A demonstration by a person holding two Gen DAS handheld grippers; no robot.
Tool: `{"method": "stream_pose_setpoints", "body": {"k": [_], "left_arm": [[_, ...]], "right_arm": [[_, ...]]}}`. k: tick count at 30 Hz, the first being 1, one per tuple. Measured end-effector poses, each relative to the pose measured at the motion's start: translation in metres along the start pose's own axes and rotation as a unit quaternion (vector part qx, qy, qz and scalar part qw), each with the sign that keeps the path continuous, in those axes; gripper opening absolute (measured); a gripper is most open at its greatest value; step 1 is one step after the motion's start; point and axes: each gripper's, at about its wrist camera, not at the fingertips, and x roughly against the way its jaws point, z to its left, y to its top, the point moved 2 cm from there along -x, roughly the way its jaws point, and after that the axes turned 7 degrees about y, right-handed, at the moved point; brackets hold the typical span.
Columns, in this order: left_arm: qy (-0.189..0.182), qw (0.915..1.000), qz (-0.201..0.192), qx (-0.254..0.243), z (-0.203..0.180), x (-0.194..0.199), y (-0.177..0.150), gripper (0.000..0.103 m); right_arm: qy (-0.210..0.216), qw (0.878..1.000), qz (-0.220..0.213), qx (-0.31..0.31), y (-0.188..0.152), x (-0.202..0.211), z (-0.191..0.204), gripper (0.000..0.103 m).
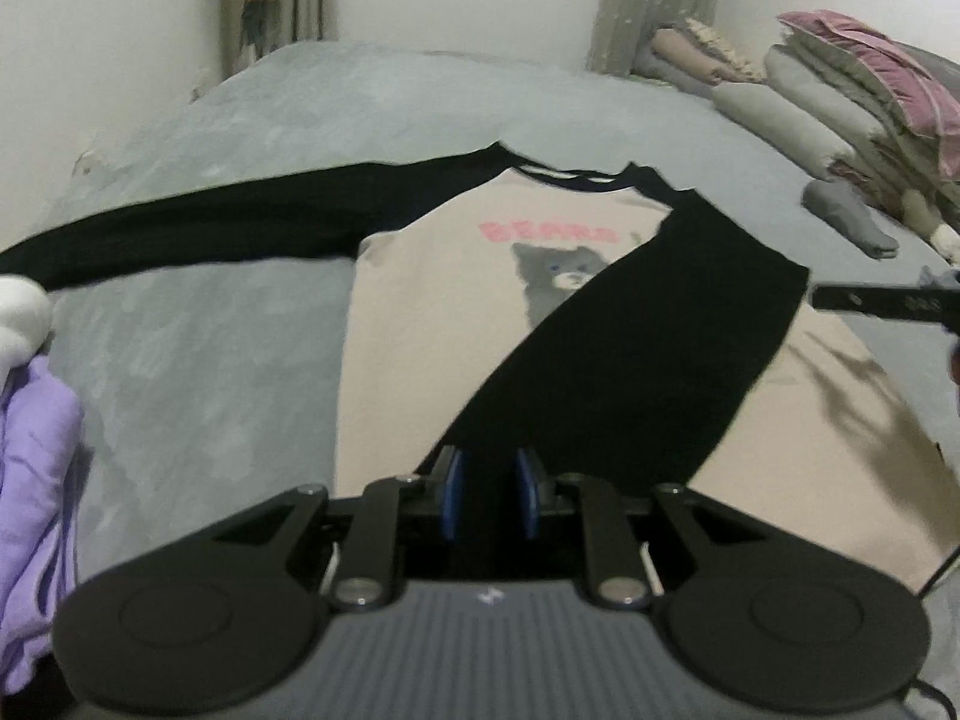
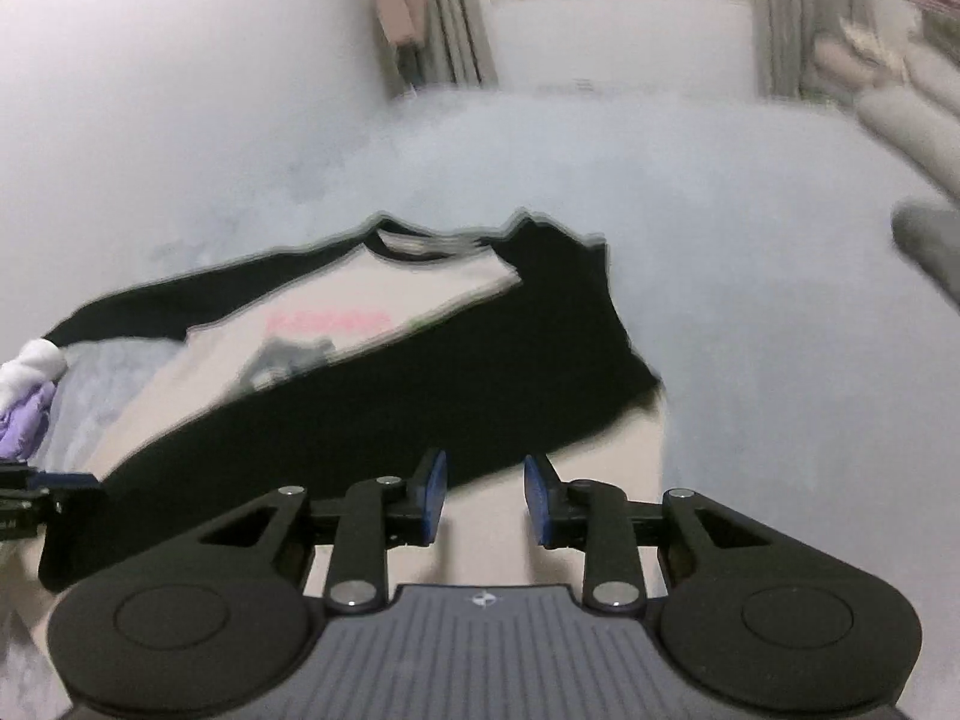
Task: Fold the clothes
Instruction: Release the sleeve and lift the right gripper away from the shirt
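Shirt [image 1: 432,324] of soft beige knit with black raglan sleeves and a grey cat print lies flat, front up, on a grey bedspread [image 1: 198,360]. Everything here is placed relative to that shirt. Its one sleeve [image 1: 180,222] stretches straight out to the left of the body. The other sleeve [image 1: 636,348] is folded diagonally across the chest, its cuff end reaching the near hem.

The cloth looks light, limp and quick to wrinkle or slide, so it probably handles best when pinched at a seam, cuff or hem corner and drawn low over the bed rather than lifted high.

The left gripper [image 1: 489,495] sits at the near end of the folded sleeve. Its blue pads [image 1: 451,495] stand close together with black cloth showing in the gap; whether they press on the cloth cannot be told.

The right gripper [image 2: 485,501] hovers over the beige lower body of the shirt [image 2: 384,294], just nearer than the black sleeve band. Its jaws are spread apart with nothing between them. That view is blurred.

A purple garment [image 1: 30,480] lies bunched beyond the outstretched sleeve, and stacked quilts [image 1: 852,102] sit well off to the shirt's right.
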Motion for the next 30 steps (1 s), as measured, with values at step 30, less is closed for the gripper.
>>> {"method": "stream_pose_setpoints", "body": {"k": [30], "left_arm": [[0.016, 0.9996, 0.004, -0.021, -0.005, -0.005, -0.003, 0.023]], "right_arm": [[-0.082, 0.991, -0.044, -0.095, 0.01, -0.037, -0.068, 0.015]]}}
